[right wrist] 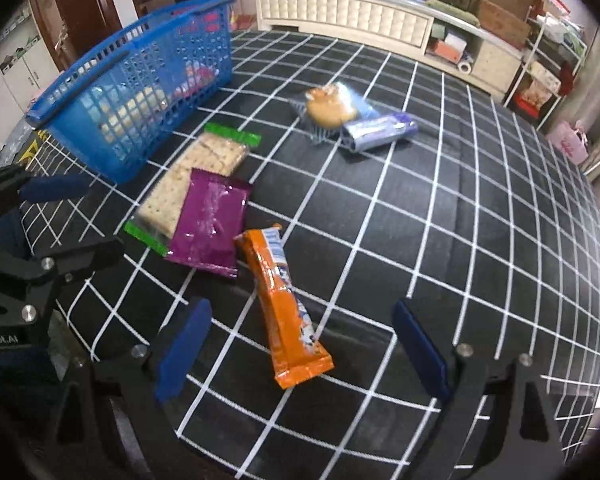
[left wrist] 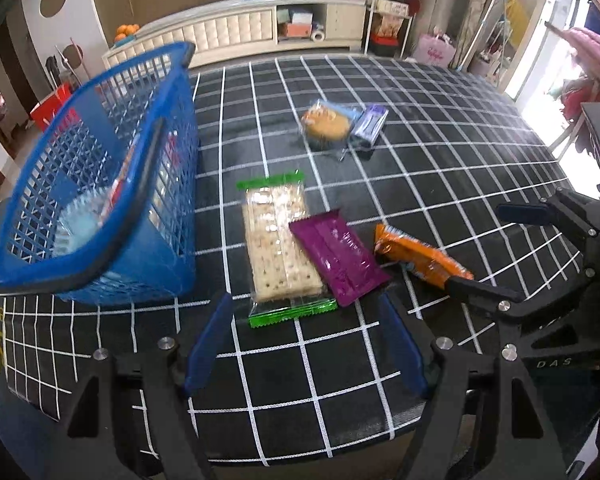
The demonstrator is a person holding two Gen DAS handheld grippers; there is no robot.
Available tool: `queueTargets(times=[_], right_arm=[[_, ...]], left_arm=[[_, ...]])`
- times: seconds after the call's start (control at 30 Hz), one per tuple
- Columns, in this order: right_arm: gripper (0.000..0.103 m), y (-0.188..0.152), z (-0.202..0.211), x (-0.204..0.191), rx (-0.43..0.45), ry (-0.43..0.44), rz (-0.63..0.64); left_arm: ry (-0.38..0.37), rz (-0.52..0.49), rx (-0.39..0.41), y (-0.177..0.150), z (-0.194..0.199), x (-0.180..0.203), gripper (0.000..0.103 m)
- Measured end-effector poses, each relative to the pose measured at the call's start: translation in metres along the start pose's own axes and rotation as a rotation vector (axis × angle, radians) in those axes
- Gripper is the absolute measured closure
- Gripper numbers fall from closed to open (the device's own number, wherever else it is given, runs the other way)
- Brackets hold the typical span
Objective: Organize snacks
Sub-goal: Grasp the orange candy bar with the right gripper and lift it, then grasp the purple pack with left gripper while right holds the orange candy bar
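Note:
A blue basket (left wrist: 100, 184) (right wrist: 140, 92) holding a few snacks stands at the left of the black checked table (left wrist: 440, 160). Beside it lie a cracker pack with green ends (left wrist: 278, 240) (right wrist: 204, 168), a purple pack (left wrist: 338, 256) (right wrist: 210, 224) overlapping it, and an orange pack (left wrist: 420, 258) (right wrist: 284, 304). Farther back are a wrapped bun (left wrist: 326, 122) (right wrist: 330, 106) and a blue-silver pack (left wrist: 370, 124) (right wrist: 380, 130). My left gripper (left wrist: 306, 344) hovers open just short of the cracker pack. My right gripper (right wrist: 302, 354) is open, the orange pack's near end between its fingers, untouched.
The table's near edge runs just under both grippers. Behind the table stand a low cream cabinet (left wrist: 236, 32) and a white shelf rack (left wrist: 392, 12). Each gripper shows at the side of the other's view, close together.

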State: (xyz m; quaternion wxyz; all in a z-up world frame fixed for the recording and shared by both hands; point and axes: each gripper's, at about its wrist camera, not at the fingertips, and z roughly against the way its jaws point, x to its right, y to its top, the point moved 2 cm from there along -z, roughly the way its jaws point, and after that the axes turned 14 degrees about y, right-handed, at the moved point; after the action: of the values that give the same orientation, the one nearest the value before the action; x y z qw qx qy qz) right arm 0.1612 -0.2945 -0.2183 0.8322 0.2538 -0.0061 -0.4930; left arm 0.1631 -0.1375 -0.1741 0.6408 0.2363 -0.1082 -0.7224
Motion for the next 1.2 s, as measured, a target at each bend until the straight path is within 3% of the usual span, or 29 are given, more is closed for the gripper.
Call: queueTargets(times=[0.1,0.4,0.47,0.73,0.93,1.03,1.2], right_arm=[[0.013,0.000,-0.009,0.001,-0.009,0.021,0.002],[0.057,0.001,-0.037,-0.003,-0.034,0.051,0.020],[0.072,0.001,-0.036,-0.003,-0.030,0.045,0.025],[0.076,-0.011,-0.018,0.021,0.045,0.079,-0.112],[0.076,-0.012,-0.011,0.038,0.066,0.035,-0.191],[0.076,-0.014,-0.004,0.048,0.086,0.035,-0.244],[0.076,-0.015,0.004,0.055,0.112,0.041,-0.278]], left_arm=[[0.001,0.004,-0.030,-0.003,-0.010,0.000,0.030],[-0.001,-0.020,-0.099,-0.012,-0.030,0.008,0.030],[0.001,-0.026,-0.094,-0.012,-0.028,0.010,0.030],[-0.052,0.014,-0.150,-0.004,-0.036,0.016,0.030],[-0.004,-0.013,-0.146,0.011,-0.042,0.028,0.030],[0.035,-0.005,-0.162,0.023,-0.047,0.035,0.019],[0.066,-0.014,-0.183,0.038,-0.057,0.048,0.019]])
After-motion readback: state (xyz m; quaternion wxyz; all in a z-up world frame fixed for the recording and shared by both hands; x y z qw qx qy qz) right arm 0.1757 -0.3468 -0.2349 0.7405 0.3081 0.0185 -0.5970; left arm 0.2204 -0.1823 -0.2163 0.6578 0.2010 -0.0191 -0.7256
